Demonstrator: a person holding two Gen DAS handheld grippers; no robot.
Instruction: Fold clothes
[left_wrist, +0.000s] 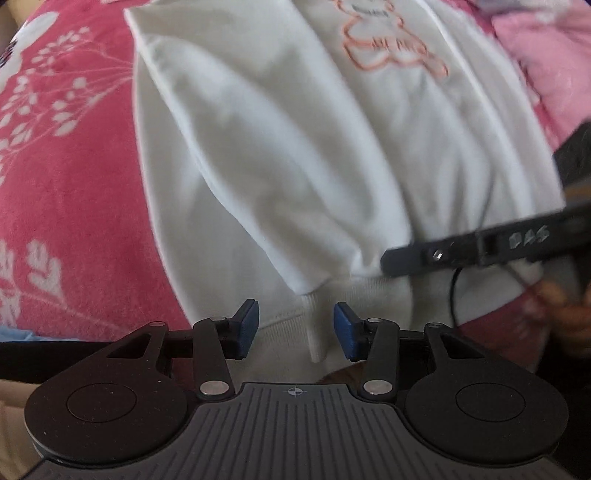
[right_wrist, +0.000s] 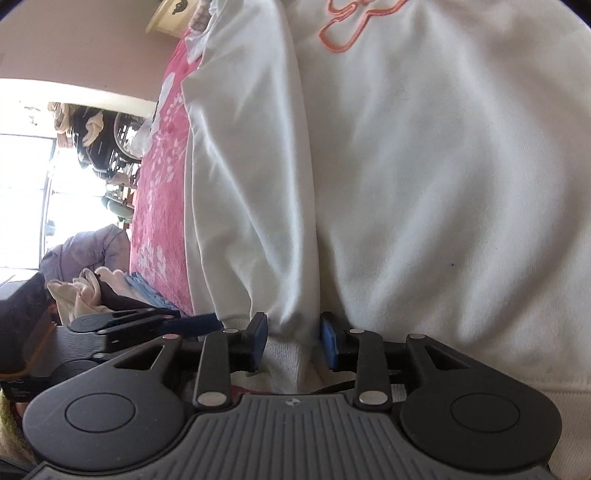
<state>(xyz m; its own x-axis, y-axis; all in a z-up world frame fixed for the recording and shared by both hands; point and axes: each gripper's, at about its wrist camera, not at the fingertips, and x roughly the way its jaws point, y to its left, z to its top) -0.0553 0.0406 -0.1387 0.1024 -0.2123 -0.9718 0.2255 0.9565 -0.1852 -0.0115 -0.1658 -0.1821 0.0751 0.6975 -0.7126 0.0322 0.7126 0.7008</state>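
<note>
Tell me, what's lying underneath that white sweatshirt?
The white sweatshirt lies on a pink flowered blanket, which shows along its edge. Whatever sits beneath the blanket is covered and cannot be seen.

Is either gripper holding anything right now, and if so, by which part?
Nothing is clamped. The right gripper stands open around the sweatshirt's folded sleeve cuff. The left gripper is open over the hem, gripping nothing.
</note>
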